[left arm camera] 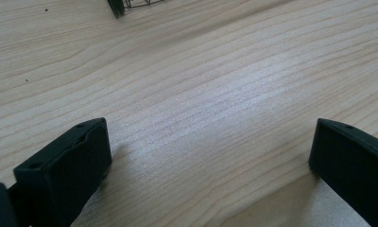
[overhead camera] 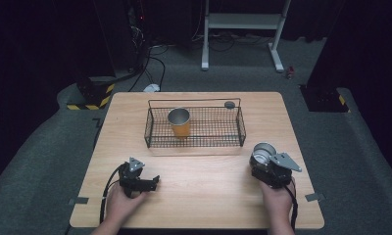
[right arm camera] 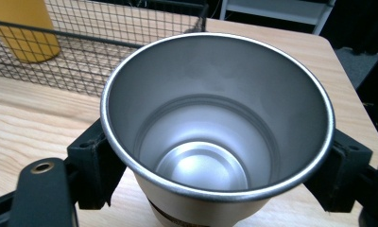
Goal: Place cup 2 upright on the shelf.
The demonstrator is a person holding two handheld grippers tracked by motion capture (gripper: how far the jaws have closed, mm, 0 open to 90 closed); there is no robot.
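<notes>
Clamping a steel cup (right arm camera: 215,137) with an unreadable label, right gripper (overhead camera: 271,169); left gripper's (overhead camera: 137,178) jaws spread.

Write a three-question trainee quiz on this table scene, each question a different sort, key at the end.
1. True or false: the right gripper is clamped on a steel cup.
2. Where does the yellow cup stand? A) on bare table B) in the wire basket C) on the floor
3. Fill in: the left gripper has its jaws ____ over bare table.

Key: 1 true; 2 B; 3 open.
</notes>
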